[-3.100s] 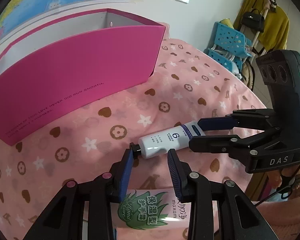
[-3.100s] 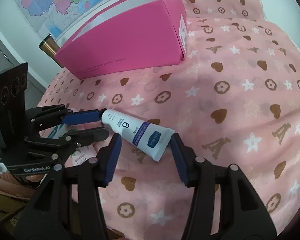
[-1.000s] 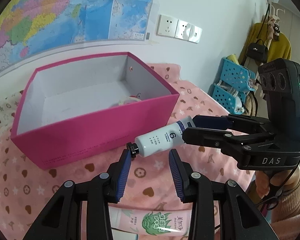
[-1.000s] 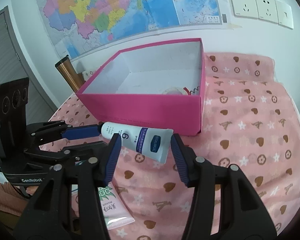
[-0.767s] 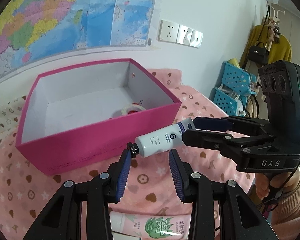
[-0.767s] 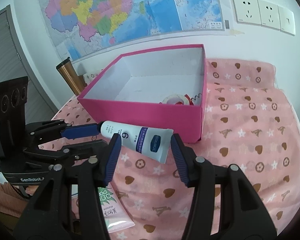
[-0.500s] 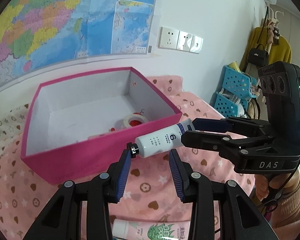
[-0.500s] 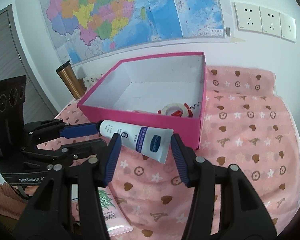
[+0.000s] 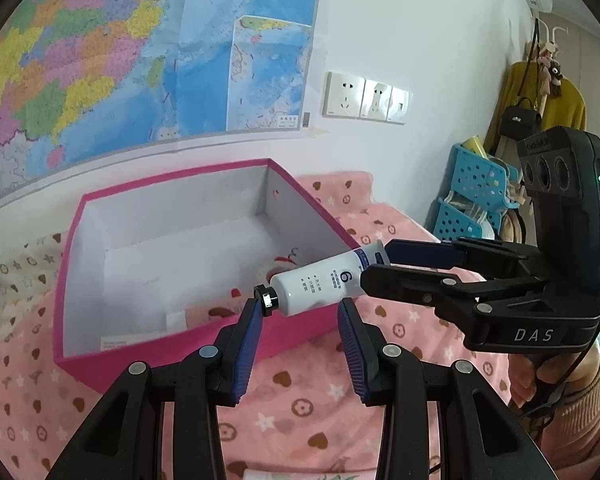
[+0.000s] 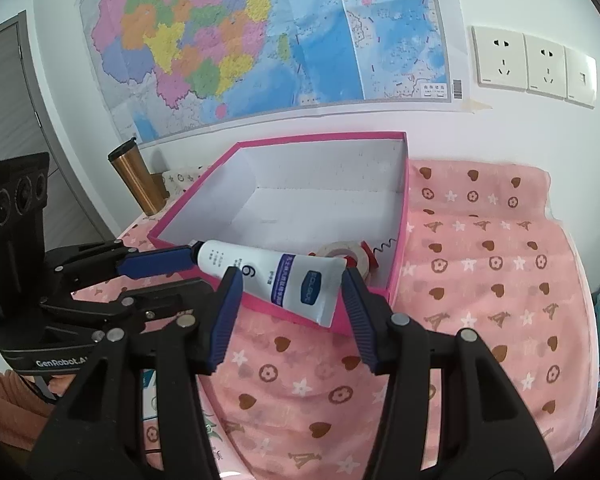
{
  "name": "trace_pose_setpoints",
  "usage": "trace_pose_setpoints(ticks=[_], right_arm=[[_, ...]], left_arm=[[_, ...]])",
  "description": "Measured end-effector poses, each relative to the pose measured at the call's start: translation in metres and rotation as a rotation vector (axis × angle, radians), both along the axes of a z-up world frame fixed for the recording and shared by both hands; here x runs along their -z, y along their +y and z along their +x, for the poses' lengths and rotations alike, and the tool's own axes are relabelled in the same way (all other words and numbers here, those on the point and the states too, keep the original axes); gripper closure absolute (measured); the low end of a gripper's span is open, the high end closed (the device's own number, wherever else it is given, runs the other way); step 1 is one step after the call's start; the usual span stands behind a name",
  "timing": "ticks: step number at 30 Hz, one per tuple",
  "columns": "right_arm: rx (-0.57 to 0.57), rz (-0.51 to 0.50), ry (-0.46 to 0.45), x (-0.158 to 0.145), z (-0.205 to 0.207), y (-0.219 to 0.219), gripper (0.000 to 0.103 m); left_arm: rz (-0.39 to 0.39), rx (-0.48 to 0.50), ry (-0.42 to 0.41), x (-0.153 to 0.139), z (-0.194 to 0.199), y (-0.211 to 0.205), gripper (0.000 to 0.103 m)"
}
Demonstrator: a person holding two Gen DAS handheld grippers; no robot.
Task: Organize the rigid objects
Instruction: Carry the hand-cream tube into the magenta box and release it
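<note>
The tube [image 10: 276,276], which lay on the pink cloth [image 10: 480,300] 3 s ago, has been raised and carried forward. It now hangs over the near wall of the pink box [image 9: 180,216], cap end leading over the white interior, so the drop-in looks close. The right gripper [image 10: 290,276] is clamped on the tube's flat crimped end. The left gripper [image 9: 300,312] has 1 finger against the black cap, but I cannot tell whether it actually grips or only steadies the tube. Inside the box, a tape roll [image 10: 336,254] sits partly behind the tube, and the red item and coiled wire beside it are hard to identify. A green-printed pack [image 10: 210,426] on the cloth is mostly hidden by the gripper.
</note>
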State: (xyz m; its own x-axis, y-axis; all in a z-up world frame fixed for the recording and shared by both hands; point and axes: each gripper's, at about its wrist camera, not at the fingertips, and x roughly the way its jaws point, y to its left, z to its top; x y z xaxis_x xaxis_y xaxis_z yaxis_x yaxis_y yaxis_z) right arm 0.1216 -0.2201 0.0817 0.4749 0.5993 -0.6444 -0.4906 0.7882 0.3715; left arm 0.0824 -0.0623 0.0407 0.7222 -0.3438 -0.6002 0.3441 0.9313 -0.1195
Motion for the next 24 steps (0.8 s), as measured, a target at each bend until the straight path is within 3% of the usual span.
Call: trace_pose_setpoints(ticks=[10, 24], right_arm=[[0.006, -0.016, -0.003, 0.001, 0.026, 0.006, 0.049], [-0.007, -0.068, 0.036, 0.019, 0.052, 0.020, 0.049]], left_arm=[[-0.025, -0.004, 0.018, -0.003, 0.025, 0.007, 0.064], [-0.050, -0.048, 0.108, 0.018, 0.062, 0.017, 0.064]])
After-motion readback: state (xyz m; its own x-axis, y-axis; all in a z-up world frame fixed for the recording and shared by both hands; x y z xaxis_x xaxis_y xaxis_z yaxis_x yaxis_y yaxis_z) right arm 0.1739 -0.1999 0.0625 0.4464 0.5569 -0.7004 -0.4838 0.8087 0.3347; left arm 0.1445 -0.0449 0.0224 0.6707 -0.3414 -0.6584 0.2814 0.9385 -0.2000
